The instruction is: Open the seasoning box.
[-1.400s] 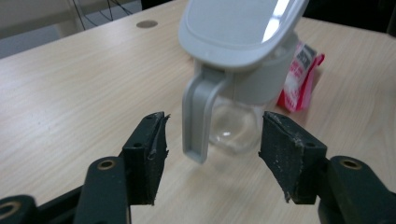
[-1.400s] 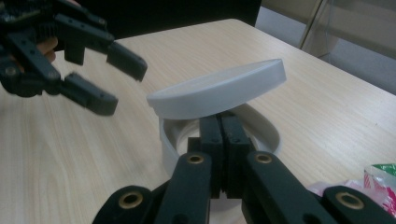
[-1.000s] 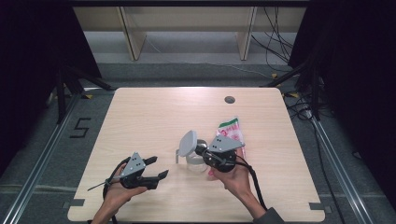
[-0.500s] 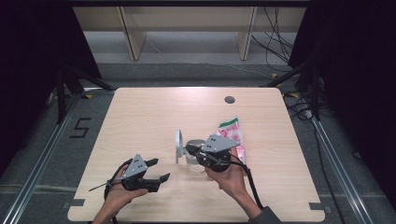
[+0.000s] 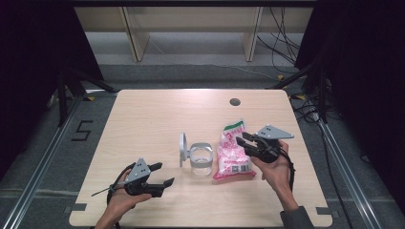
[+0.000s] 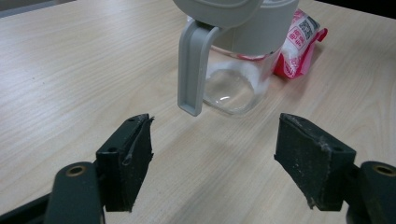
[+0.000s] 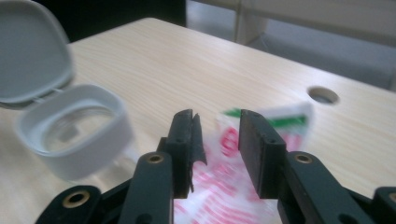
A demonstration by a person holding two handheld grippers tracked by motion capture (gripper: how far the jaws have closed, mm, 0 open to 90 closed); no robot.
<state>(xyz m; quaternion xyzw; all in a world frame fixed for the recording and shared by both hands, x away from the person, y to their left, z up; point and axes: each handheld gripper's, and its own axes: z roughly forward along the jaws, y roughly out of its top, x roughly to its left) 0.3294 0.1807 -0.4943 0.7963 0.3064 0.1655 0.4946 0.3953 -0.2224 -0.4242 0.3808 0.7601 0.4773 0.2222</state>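
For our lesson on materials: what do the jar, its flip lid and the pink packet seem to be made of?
Jar: clear glass or hard plastic, see-through with glints, hard to tell which. Lid: matt grey plastic, opaque and smoothly moulded. Packet: thin glossy plastic film, printed pink and white, wrinkled.

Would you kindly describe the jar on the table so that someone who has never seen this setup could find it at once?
Start at the light wooden table and go to its middle, slightly toward the person's side. There stands the jar, just left of a pink and white packet. It is the one see-through container, with a grey collar and a grey hinged lid standing open on its left side.
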